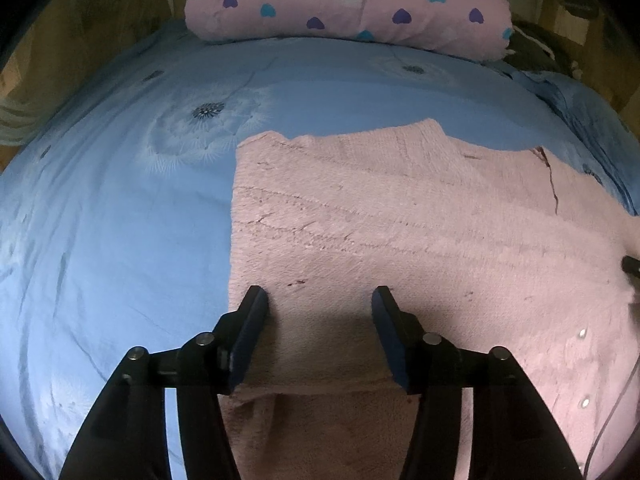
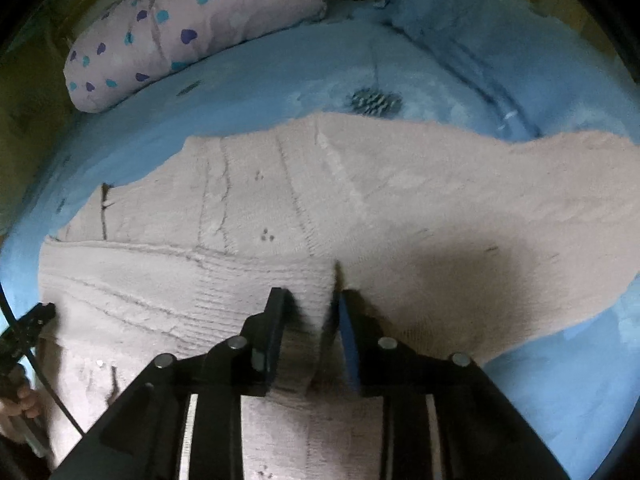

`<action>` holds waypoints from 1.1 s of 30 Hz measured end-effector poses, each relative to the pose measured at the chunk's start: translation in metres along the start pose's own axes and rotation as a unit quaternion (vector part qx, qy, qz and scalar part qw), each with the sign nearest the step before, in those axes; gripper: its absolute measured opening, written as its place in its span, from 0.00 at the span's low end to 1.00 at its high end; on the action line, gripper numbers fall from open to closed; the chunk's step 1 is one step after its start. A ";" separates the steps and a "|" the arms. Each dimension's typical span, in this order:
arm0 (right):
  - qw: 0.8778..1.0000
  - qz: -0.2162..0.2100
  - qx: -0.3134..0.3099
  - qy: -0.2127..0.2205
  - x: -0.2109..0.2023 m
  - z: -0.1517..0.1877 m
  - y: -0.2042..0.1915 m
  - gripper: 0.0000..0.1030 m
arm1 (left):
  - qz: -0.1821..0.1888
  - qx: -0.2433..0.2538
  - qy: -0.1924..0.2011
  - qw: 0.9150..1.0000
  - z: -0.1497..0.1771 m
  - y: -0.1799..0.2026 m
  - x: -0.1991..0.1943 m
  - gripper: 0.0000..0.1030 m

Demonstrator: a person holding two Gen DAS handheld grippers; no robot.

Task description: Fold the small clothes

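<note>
Pink knit sweater (image 1: 400, 240) flat on blue bed (image 1: 120, 220). Left gripper (image 1: 320, 300) and right gripper (image 2: 312, 300): jaws part-open astride the near folded edge, not gripping. Lift clear without dragging the fold.

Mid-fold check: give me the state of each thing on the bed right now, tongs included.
Pink sweater: flat on bed, partly folded.
Left tongs: open, sweater edge between the fingers.
Right tongs: open, knit fold standing between fingers.
Heart-print pillow: lying at bed's far end.
Blue bedsheet: spread, lightly creased.
</note>
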State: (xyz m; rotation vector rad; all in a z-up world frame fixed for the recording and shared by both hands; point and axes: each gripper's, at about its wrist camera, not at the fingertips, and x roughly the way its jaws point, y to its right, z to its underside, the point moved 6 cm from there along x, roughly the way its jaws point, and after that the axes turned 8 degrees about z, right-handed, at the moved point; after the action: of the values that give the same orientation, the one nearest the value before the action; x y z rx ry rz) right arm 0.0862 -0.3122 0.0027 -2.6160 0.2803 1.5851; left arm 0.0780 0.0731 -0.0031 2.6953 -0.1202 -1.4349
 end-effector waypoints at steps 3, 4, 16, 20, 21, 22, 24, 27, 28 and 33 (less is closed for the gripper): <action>0.986 0.158 -0.009 0.041 -0.019 -0.012 0.035 0.39 | -0.014 0.044 0.009 0.999 0.002 0.012 0.002 0.35; 0.983 0.177 0.004 0.049 -0.025 -0.016 0.048 0.39 | -0.021 0.063 0.013 0.998 0.004 0.018 0.000 0.35; 0.905 0.177 0.352 0.162 -0.090 -0.011 0.354 0.76 | 0.147 0.162 0.082 0.972 0.001 0.239 -0.031 0.23; 0.896 0.121 0.417 0.092 -0.026 0.012 0.408 0.74 | 0.203 0.193 0.022 0.960 0.011 0.312 0.000 0.05; 0.891 0.106 0.434 0.083 -0.012 0.017 0.416 0.74 | 0.203 0.195 0.010 0.960 0.014 0.319 0.009 0.05; 0.883 0.091 0.453 0.081 0.001 0.021 0.423 0.74 | 0.199 0.197 -0.003 0.960 0.017 0.326 0.019 0.05; 0.868 0.089 0.472 0.123 0.007 0.020 0.432 0.75 | 0.181 0.198 -0.002 0.963 0.024 0.332 0.029 0.05; 0.859 0.099 0.476 0.159 0.015 0.008 0.436 0.84 | 0.185 0.184 0.007 0.965 0.021 0.334 0.034 0.05; 0.861 0.108 0.469 0.163 0.016 0.005 0.436 0.84 | 0.190 0.178 0.007 0.965 0.020 0.334 0.036 0.05; 0.845 0.112 0.482 0.206 0.013 0.005 0.443 0.26 | 0.212 0.160 0.006 0.964 0.018 0.326 0.040 0.05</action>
State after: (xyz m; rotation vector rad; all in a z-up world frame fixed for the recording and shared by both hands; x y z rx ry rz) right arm 0.0027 -0.7474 0.0041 -2.0538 1.1014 0.5680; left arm 0.0762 -0.2562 -0.0093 2.6731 -0.9391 -1.3566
